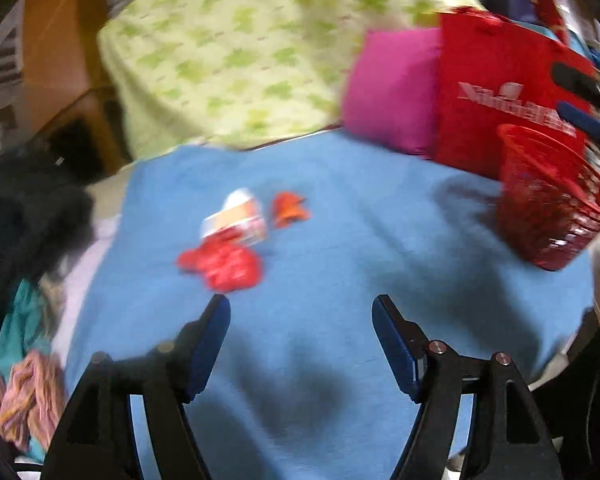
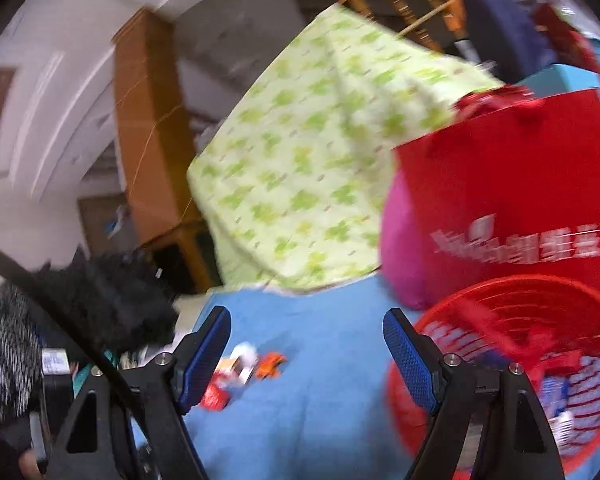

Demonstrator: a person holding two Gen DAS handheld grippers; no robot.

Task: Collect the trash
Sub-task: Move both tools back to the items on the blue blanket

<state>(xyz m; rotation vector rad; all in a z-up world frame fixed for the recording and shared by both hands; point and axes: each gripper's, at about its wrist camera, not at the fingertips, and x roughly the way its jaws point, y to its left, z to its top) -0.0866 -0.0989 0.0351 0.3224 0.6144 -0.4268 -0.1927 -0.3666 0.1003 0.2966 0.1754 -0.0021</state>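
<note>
Three bits of trash lie together on a blue cloth: a crumpled red wrapper, a white and orange packet and a small orange scrap. My left gripper stands open just short of the red wrapper, nothing between its fingers. A red mesh basket sits at the right edge. In the right wrist view my right gripper is open and empty beside the basket, which holds several wrappers. The same trash pile lies low to its left.
A red bag and a pink cushion stand behind the basket. A green-patterned sheet hangs at the back. Dark fluffy fabric and striped clothes crowd the left edge. A wooden cabinet stands beyond.
</note>
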